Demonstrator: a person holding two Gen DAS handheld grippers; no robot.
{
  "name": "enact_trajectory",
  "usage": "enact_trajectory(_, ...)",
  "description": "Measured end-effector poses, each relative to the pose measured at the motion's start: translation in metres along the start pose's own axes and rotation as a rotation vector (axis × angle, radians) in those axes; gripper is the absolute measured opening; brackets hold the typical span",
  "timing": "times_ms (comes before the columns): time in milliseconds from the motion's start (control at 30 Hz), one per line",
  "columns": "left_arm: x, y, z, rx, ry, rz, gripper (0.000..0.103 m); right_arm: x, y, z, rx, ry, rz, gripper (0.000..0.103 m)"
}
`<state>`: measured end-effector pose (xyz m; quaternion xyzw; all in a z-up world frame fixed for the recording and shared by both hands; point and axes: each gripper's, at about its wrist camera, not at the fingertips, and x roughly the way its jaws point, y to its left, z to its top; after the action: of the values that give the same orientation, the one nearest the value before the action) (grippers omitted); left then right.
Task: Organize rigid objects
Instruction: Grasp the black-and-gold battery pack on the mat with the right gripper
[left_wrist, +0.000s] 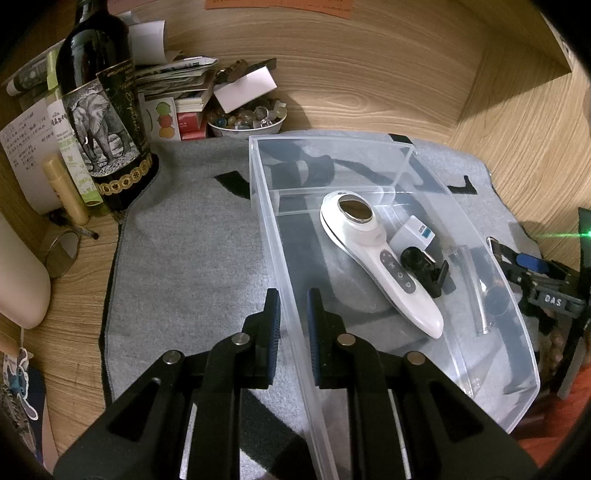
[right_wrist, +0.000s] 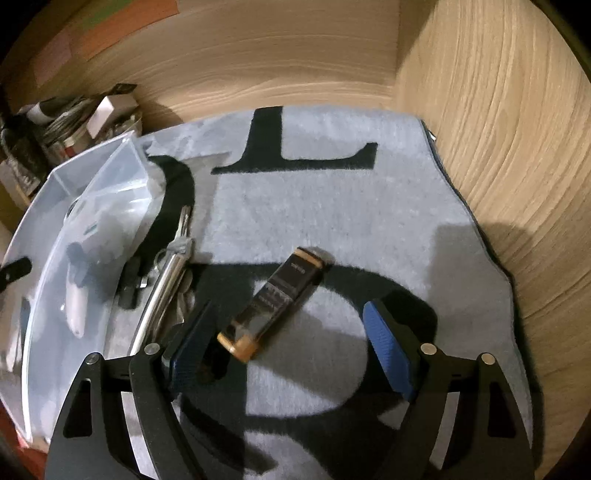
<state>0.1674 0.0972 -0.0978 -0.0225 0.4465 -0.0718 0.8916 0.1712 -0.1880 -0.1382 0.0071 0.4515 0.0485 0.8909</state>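
A clear plastic bin (left_wrist: 258, 177) stands on a grey towel (left_wrist: 192, 236). In it lie a white handheld device (left_wrist: 369, 251), a small white cube (left_wrist: 415, 236), a black plug (left_wrist: 424, 266) and a clear tube (left_wrist: 476, 288). My left gripper (left_wrist: 293, 310) is shut on the bin's near left wall, one pad on each side. In the right wrist view a dark flat bar with gold ends (right_wrist: 273, 299) lies on the towel (right_wrist: 332, 221). My right gripper (right_wrist: 290, 308) is open just above it, with its pads clear of the bar. A chrome tool (right_wrist: 166, 273) and a small black piece (right_wrist: 131, 284) lie beside the bin (right_wrist: 92, 173).
A dark bottle with an elephant label (left_wrist: 99, 122), a bowl of glass stones (left_wrist: 245, 118) and stacked papers (left_wrist: 177, 81) crowd the back left. A tube (left_wrist: 64, 188) and a metal ring (left_wrist: 61, 254) sit at the left. Wooden walls (right_wrist: 498, 166) close the back and right.
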Motion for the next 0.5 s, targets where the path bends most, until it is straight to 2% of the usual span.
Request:
enact_trajectory(167, 0.0, 0.0, 0.0, -0.001, -0.001, 0.0, 0.013, 0.012, 0.011, 0.0, -0.05, 0.035, -0.007, 0.051)
enact_trajectory(267, 0.001, 0.0, 0.0, -0.001, -0.001, 0.0, 0.013, 0.012, 0.008, -0.002, -0.048, 0.02, -0.004, 0.046)
enact_trajectory(367, 0.001, 0.0, 0.0, 0.001, 0.0, 0.003, 0.013, 0.009, 0.005, -0.003, -0.043, 0.015, 0.003, 0.027)
enact_trajectory(433, 0.001, 0.0, 0.0, 0.003, 0.0, 0.004, 0.013, 0.008, 0.002, -0.003, -0.041, 0.013, 0.004, 0.022)
enact_trajectory(500, 0.001, 0.0, 0.0, 0.003, -0.001, 0.004, 0.013, 0.007, 0.001, -0.003, -0.037, 0.008, 0.0, 0.022)
